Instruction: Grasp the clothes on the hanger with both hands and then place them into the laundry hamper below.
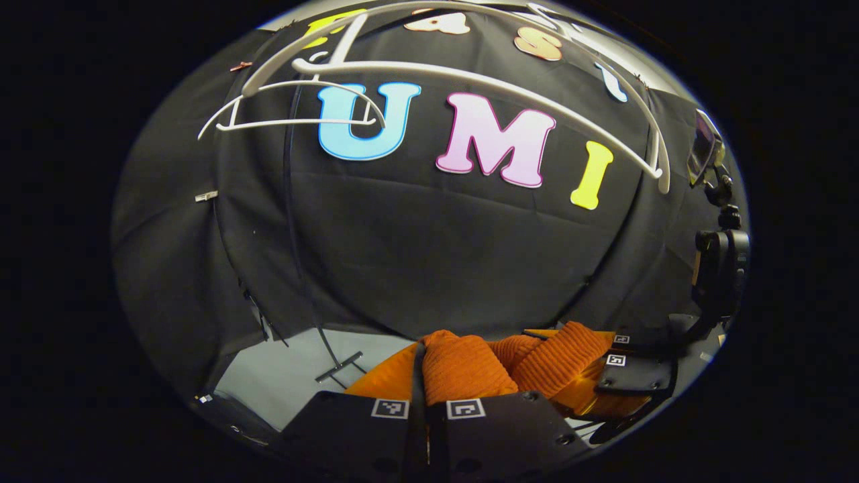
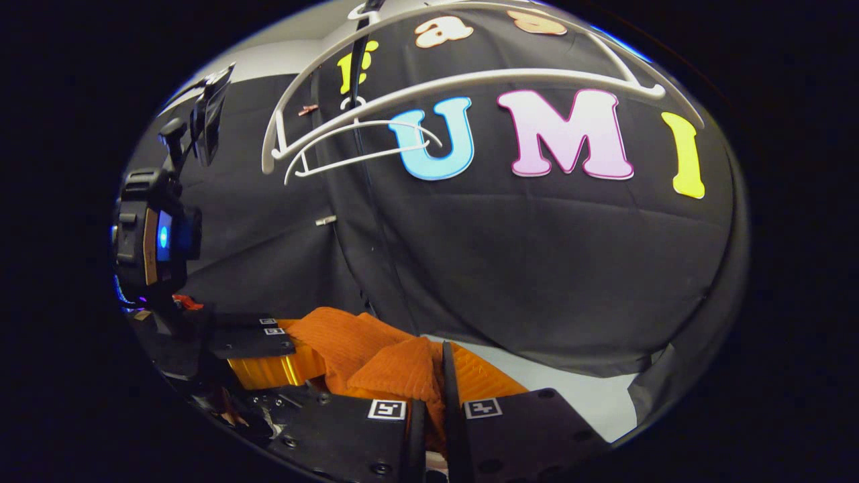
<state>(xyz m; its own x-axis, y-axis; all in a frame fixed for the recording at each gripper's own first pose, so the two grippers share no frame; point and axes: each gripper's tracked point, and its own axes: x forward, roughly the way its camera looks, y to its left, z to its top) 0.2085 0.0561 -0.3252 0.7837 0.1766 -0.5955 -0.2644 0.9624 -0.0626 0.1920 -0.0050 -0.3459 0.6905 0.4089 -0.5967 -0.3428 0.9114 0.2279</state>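
An orange ribbed garment is bunched low in the left gripper view, pinched between the fingers of my left gripper, which is shut on it. To its right, my right gripper holds another fold. In the right gripper view, my right gripper is shut on the same orange garment, and my left gripper grips it farther left. Under the cloth shows an orange laundry hamper. A bare white hanger hangs overhead.
A second, smaller white hanger hangs behind the first. The rack's thin black pole runs down to a foot on the grey floor. Black cloth walls close in all around.
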